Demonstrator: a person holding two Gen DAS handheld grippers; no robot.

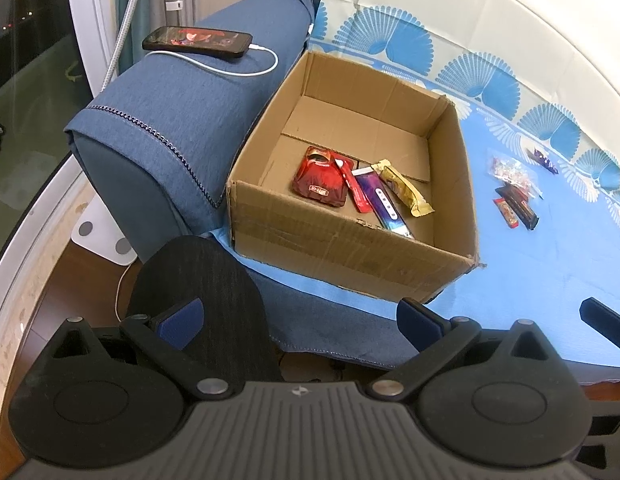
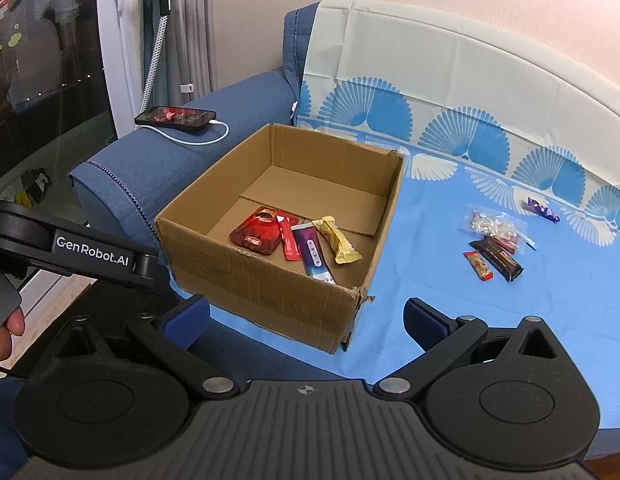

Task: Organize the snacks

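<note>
Grippers: left gripper (image 1: pixel 299 320) and right gripper (image 2: pixel 305 320) both hang spread wide and empty, short of the sofa's front edge; the left one shows at the left edge of the right wrist view with a hand (image 2: pixel 3 332) behind it.
Cardboard box (image 2: pixel 269 300): on the blue cloth (image 2: pixel 470 340) against the armrest, open-topped, stiff-walled, one near corner torn.
Packed snacks: red pouch (image 1: pixel 320 180), red stick (image 1: pixel 356 192), purple bar (image 1: pixel 384 204) and gold bar (image 1: pixel 406 190) lie flat on the box floor.
Loose snacks: clear candy bag (image 2: pixel 496 224), dark bar (image 2: pixel 498 260), small red bar (image 2: pixel 478 266) and purple candy (image 2: pixel 544 209) lie clustered on the cloth, right of the box.
Handling: light, crinkly, likely slippery foil; pinch each across its narrow middle. The clear bag is soft, probably best taken at a sealed edge.
Pose: both tools tilt down toward the box, well apart from the loose pile.
</note>
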